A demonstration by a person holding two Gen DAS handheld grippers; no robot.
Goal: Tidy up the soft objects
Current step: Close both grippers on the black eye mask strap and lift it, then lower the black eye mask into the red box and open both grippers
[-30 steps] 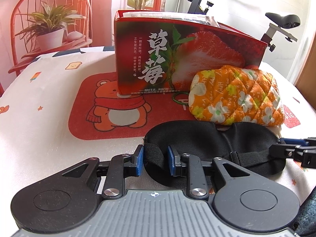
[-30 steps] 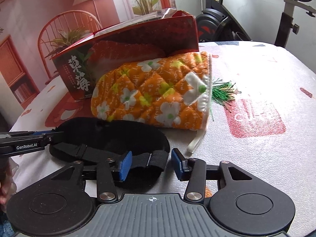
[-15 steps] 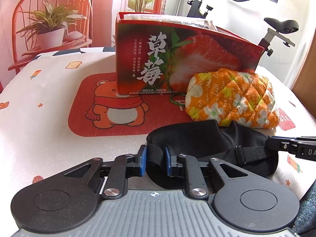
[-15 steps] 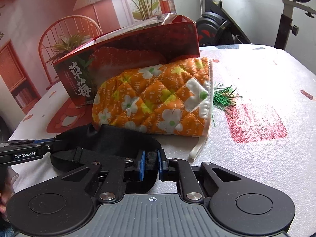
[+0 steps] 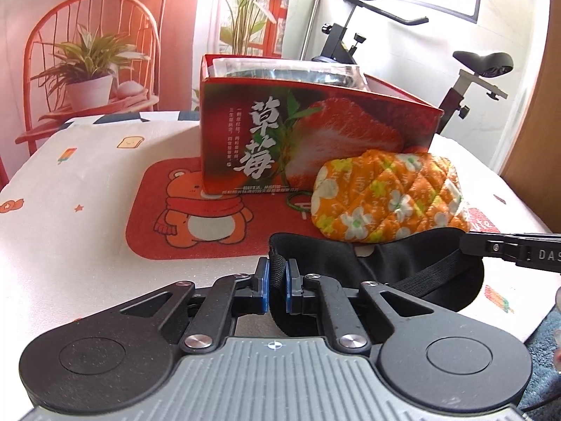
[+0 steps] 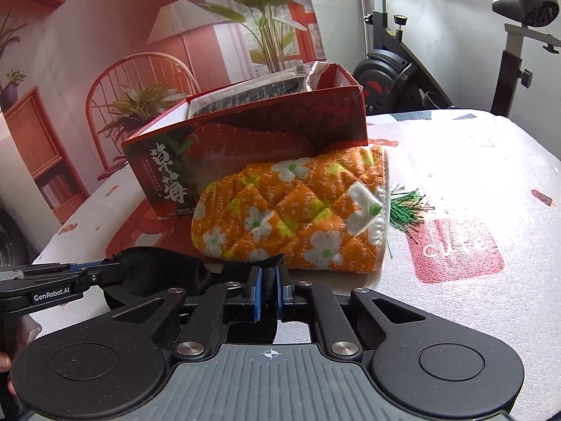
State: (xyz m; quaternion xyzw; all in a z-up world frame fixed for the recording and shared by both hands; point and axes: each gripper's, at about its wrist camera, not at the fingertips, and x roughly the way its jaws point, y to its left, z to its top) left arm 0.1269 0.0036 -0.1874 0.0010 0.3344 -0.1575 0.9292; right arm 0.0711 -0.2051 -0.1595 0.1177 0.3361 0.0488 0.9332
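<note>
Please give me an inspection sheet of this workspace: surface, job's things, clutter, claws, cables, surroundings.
Surface: table under a patterned cloth, red bear mat on it.
Job's things: black eye mask; orange mitt leaning against the strawberry box.
Clutter: green tassel beside the mitt.
Claws: left claw and right claw each shut on the mask's strap.
Cables: nothing seen.
Surroundings: exercise bike, printed room backdrop.
</note>
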